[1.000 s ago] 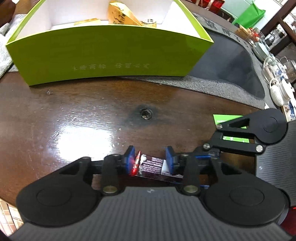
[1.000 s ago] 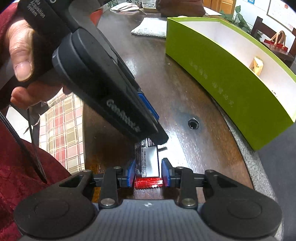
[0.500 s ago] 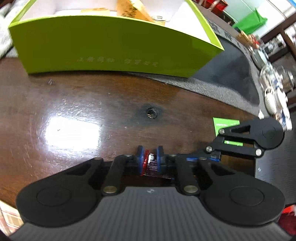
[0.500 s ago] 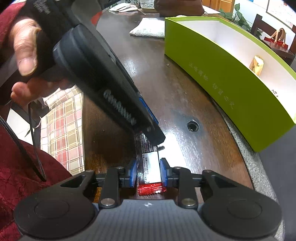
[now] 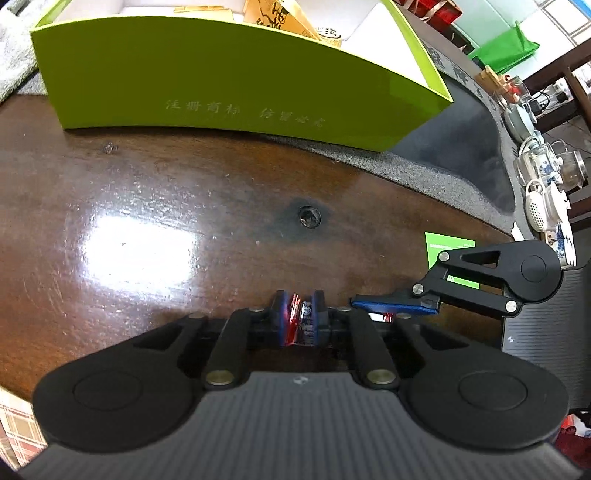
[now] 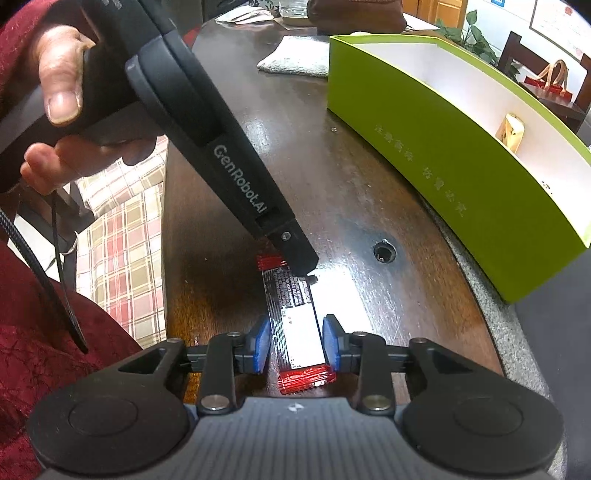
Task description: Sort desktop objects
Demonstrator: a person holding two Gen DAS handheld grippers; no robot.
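Observation:
A long black snack packet (image 6: pixel 295 317) with red crimped ends lies on the dark wooden table (image 6: pixel 351 177). My left gripper (image 5: pixel 298 317) is shut on one end of the packet (image 5: pixel 300 321), pinching it between blue pads. My right gripper (image 6: pixel 295 343) straddles the other end with its jaws slightly apart and a thin gap on each side. The left gripper's body (image 6: pixel 221 147) shows in the right wrist view, held by a hand. A green box (image 5: pixel 229 85) with a white inside stands at the back and holds gold packets (image 5: pixel 280 14).
A green card (image 5: pixel 448 251) lies on the table to the right, partly under the right gripper's arm (image 5: pixel 491 273). A grey stone tea tray (image 5: pixel 472 155) and teaware (image 5: pixel 543 184) stand at the right. A small hole (image 5: pixel 309 217) marks the tabletop. A grey cloth (image 6: pixel 295 59) lies beyond the box.
My left gripper closed from wide open onto the packet's end. My right gripper's jaws opened slightly and slid back along the packet toward its near red end.

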